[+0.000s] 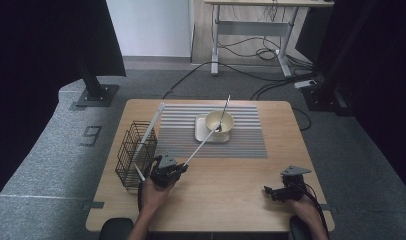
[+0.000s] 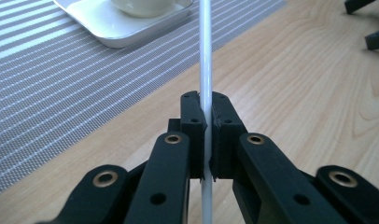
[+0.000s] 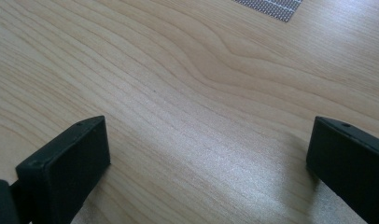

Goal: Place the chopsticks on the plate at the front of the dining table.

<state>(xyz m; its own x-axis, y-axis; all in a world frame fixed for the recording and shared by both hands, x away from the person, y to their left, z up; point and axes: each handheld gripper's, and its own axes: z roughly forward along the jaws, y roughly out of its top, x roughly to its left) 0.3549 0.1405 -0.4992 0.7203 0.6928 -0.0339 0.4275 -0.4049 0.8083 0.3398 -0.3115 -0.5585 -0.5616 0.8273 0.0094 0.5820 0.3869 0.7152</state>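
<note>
Black jaws of the left gripper [image 2: 206, 121] sit closest to the lens in the left gripper view, pressed together on a thin white rod [image 2: 206, 51]; the rod passes straight up between them and a short tail of it pokes out below the grip.

From the high view the same rod [image 1: 203, 141] runs forward and away from the left gripper [image 1: 180, 167], sloping up to the cream bowl [image 1: 219, 121]; its far end seems to rest at or in the bowl, though whether it touches the bottom I cannot tell; a second thin stick leans out of the bowl beyond it. Bowl stands on a white tray [image 1: 201, 131], which lies on the striped mat [image 1: 241, 142], all ahead of that gripper; the wire basket [image 1: 133, 155] with a long white stick in it stands just beside it, on its outer side.

Right gripper [image 3: 206, 154] hovers low over bare table [image 3: 187, 70], jaws spread wide with nothing between them, well apart from the bowl.

Judging by this, pick-up is done and the rod has reached the bowl; what remains is the work in the bowl, or the release, and perhaps the basket stick.
</note>
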